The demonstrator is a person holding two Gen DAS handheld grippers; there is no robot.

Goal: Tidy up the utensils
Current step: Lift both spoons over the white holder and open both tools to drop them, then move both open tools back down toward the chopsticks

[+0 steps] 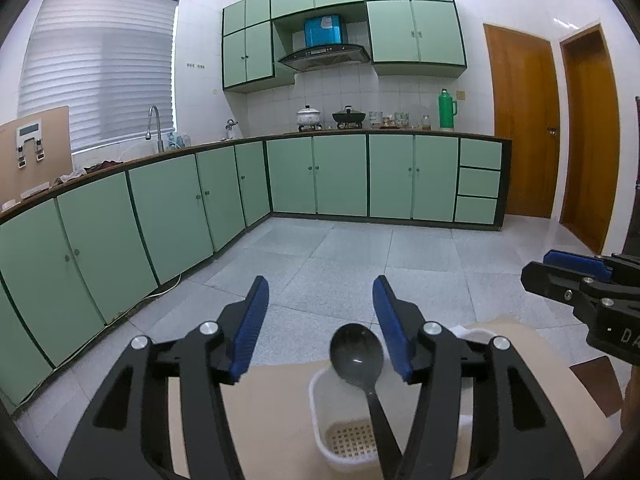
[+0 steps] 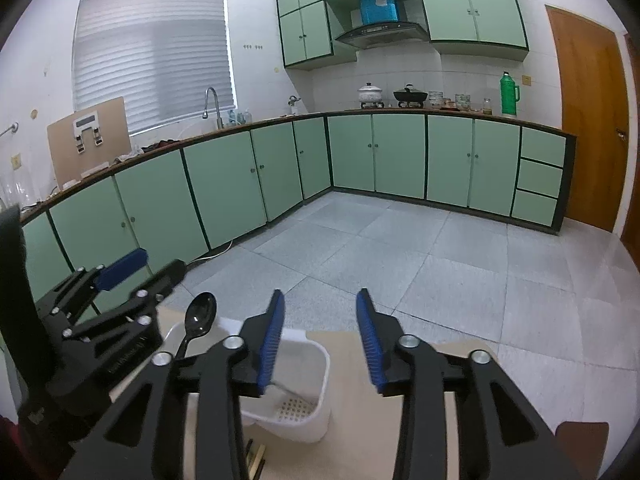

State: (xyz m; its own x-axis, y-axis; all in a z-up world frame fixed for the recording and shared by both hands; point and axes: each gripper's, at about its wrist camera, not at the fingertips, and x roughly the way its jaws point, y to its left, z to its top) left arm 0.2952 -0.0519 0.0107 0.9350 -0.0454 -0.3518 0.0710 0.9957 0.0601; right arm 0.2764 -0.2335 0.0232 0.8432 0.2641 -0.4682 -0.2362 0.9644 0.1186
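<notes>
A black spoon (image 1: 357, 354) stands upright in a white perforated utensil basket (image 1: 347, 436) on a beige table (image 1: 272, 408). My left gripper (image 1: 320, 300) is open and empty, above and just behind the basket. In the right wrist view the spoon (image 2: 201, 316) leans in the left part of the basket (image 2: 304, 412). My right gripper (image 2: 320, 312) is open and empty, above the basket's right side. The left gripper shows at the left of the right wrist view (image 2: 132, 272); the right gripper shows at the right edge of the left wrist view (image 1: 560, 268).
Ends of some utensils (image 2: 256, 456) lie on the table in front of the basket. A brown chair back (image 2: 584, 444) stands at the table's right. Beyond the table are grey floor tiles (image 1: 360, 256) and green kitchen cabinets (image 1: 168, 200).
</notes>
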